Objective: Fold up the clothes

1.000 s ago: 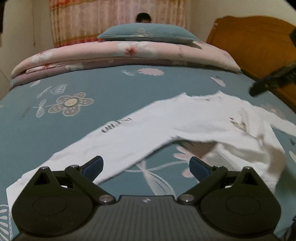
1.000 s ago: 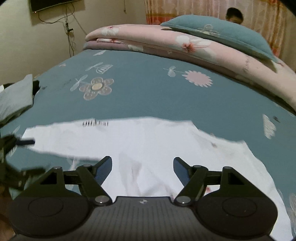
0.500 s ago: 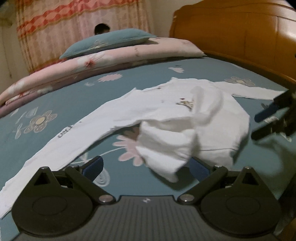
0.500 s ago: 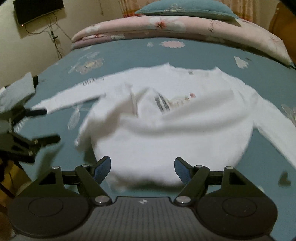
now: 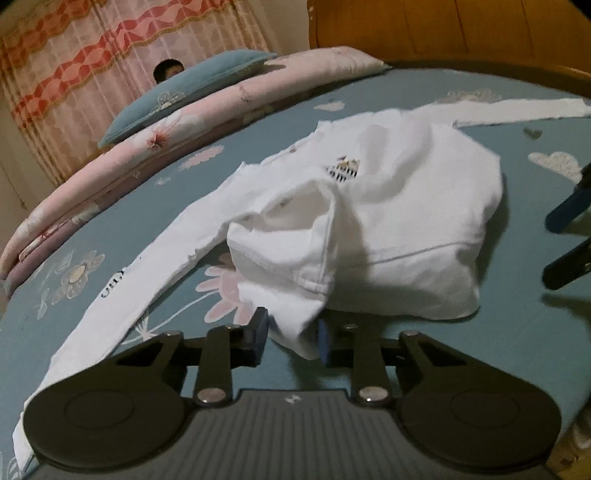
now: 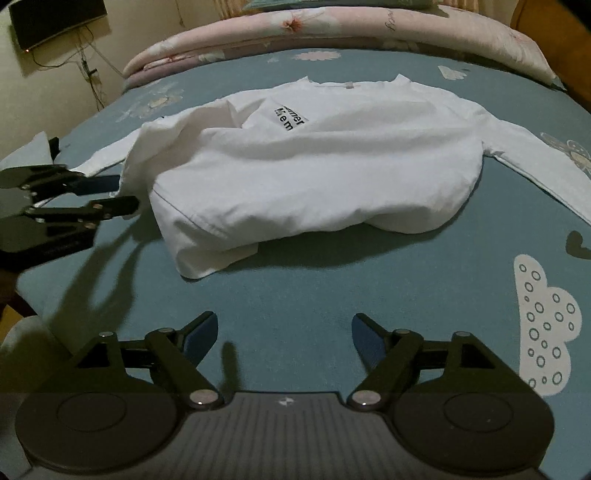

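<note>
The left gripper (image 5: 291,334) jaws clamp the shirt (image 5: 388,236) hem corner between them, ready to draw it flat on the bed (image 6: 295,288), while the right gripper (image 6: 284,334) jaws stand apart with nothing between them.

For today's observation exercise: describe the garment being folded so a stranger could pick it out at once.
Start at the bed's teal floral sheet. In its middle lies the white long-sleeved shirt, sleeves spread, one hem corner between the left gripper fingers. Unlike the pink quilt behind, it is plain white with black lettering.
</note>
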